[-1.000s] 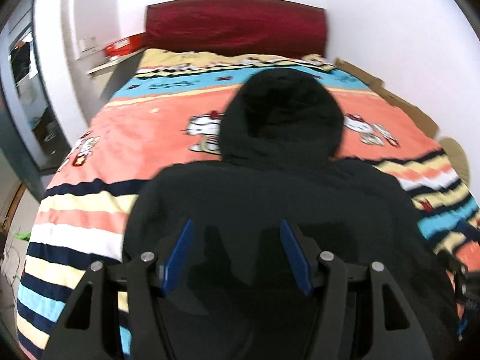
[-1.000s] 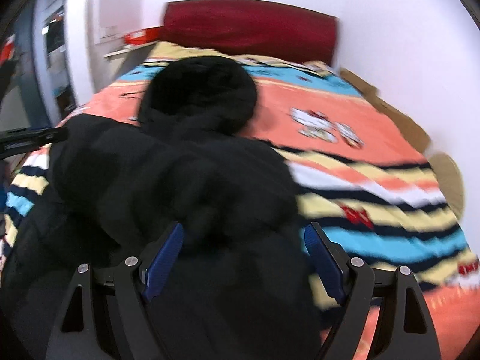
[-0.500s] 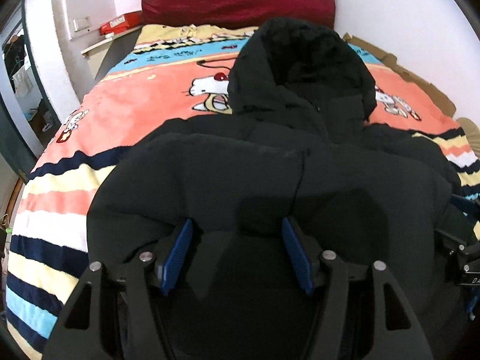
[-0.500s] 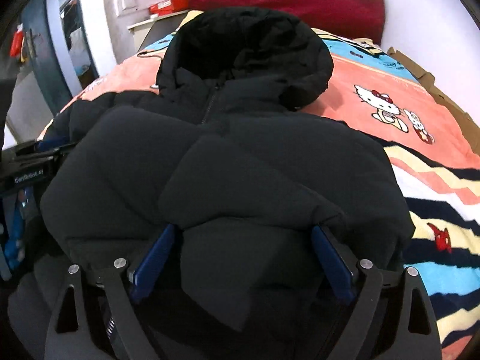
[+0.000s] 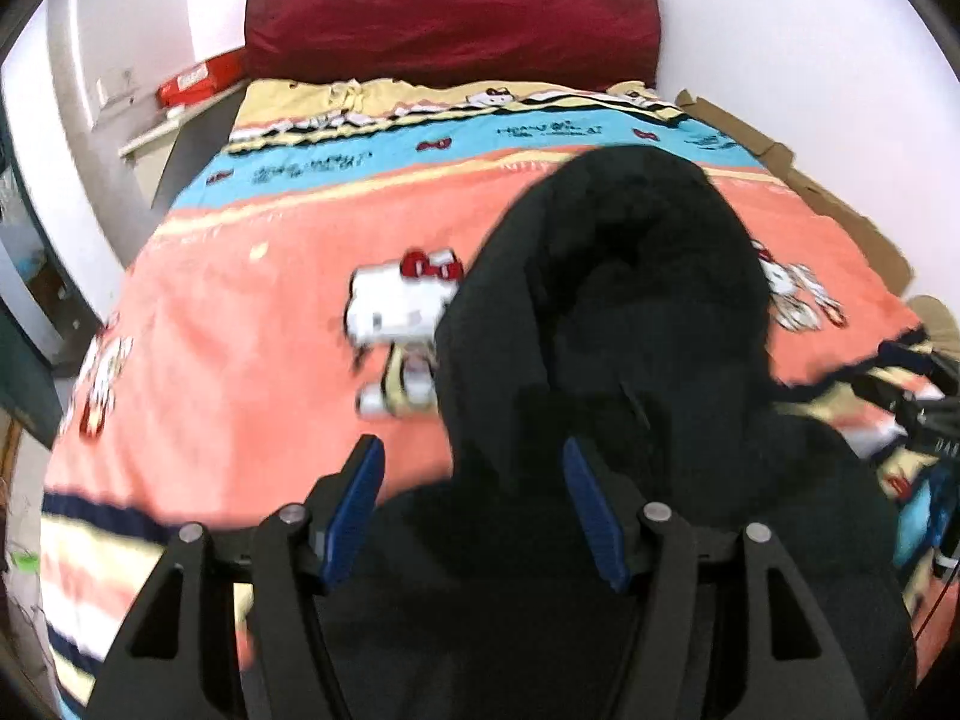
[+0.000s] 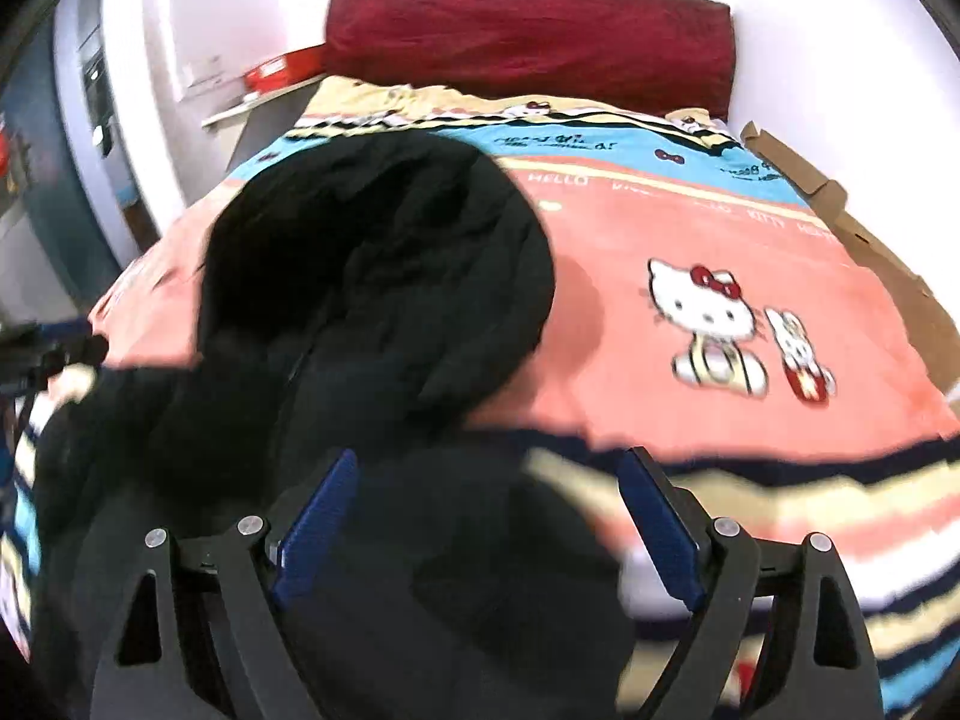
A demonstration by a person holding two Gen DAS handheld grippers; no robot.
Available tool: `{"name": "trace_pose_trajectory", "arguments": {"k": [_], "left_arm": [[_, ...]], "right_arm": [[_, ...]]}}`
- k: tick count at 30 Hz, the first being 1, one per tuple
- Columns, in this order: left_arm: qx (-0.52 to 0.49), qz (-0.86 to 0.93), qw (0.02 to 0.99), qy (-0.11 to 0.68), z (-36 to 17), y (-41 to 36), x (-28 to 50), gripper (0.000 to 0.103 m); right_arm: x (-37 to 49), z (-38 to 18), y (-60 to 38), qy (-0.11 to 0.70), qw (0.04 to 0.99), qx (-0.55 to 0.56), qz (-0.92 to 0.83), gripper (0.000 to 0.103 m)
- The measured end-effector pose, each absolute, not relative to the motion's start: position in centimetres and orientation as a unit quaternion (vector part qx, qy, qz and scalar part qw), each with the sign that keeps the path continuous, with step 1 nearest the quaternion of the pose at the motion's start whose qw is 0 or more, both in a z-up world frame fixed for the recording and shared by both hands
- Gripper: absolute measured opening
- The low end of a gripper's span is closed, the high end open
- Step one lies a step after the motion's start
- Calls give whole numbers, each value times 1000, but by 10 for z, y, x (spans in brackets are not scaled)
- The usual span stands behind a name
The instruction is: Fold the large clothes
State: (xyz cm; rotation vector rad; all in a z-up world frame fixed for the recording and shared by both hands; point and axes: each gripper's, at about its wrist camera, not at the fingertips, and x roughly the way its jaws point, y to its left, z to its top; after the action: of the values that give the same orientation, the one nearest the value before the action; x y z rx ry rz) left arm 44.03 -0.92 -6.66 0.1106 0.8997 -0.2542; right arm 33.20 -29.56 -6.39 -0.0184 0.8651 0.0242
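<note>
A black hooded padded jacket [image 5: 600, 324] lies on the bed, its hood toward the headboard; it also shows in the right wrist view [image 6: 372, 276]. My left gripper [image 5: 474, 504] is open with its blue pads over the jacket's left shoulder area, and jacket fabric lies between the fingers. My right gripper [image 6: 489, 516] is open wide over the jacket's right side, with fabric under and between its fingers. The right gripper shows at the right edge of the left wrist view [image 5: 924, 420]. The jacket's lower part is hidden under the grippers.
The bed has a striped Hello Kitty blanket [image 5: 252, 324] and a dark red headboard [image 5: 450, 24]. Flattened cardboard [image 6: 870, 240] lines the bed's right side by the wall. A shelf with a red box [image 5: 192, 81] is at the left, next to the headboard.
Both grippers have moved forward toward the hood and the folded-up lower part of the jacket no longer bulges before them. More blanket shows on either side.
</note>
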Motion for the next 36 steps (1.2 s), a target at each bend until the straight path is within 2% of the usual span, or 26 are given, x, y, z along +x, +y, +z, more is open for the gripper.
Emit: {"name": "trace_pose_trajectory", "arguments": {"k": [5, 15, 17, 18, 19, 20, 22, 26, 36], "left_arm": [[65, -127, 888, 437, -94, -38, 505, 60], [48, -134, 887, 440, -138, -55, 559, 59], [45, -131, 887, 440, -140, -55, 560, 45], [46, -127, 886, 444, -142, -54, 560, 31], [48, -124, 884, 448, -143, -53, 560, 21], [53, -121, 885, 447, -143, -53, 558, 18], [65, -115, 888, 441, -138, -52, 551, 12], [69, -110, 886, 445, -124, -46, 532, 9], [70, -143, 889, 428, -69, -21, 417, 9]], "right_arm": [[432, -84, -301, 416, 909, -17, -11, 88], [517, -120, -285, 401, 913, -60, -34, 87], [519, -125, -279, 404, 911, -72, -28, 62], [520, -129, -276, 411, 908, -73, -24, 55], [519, -129, -276, 413, 907, -73, -24, 43], [518, -131, -275, 415, 907, -72, -22, 26], [510, -128, -272, 408, 909, -79, -22, 16], [485, -116, -258, 387, 915, -116, -17, 11], [350, -44, -233, 338, 922, -186, 30, 9]]}}
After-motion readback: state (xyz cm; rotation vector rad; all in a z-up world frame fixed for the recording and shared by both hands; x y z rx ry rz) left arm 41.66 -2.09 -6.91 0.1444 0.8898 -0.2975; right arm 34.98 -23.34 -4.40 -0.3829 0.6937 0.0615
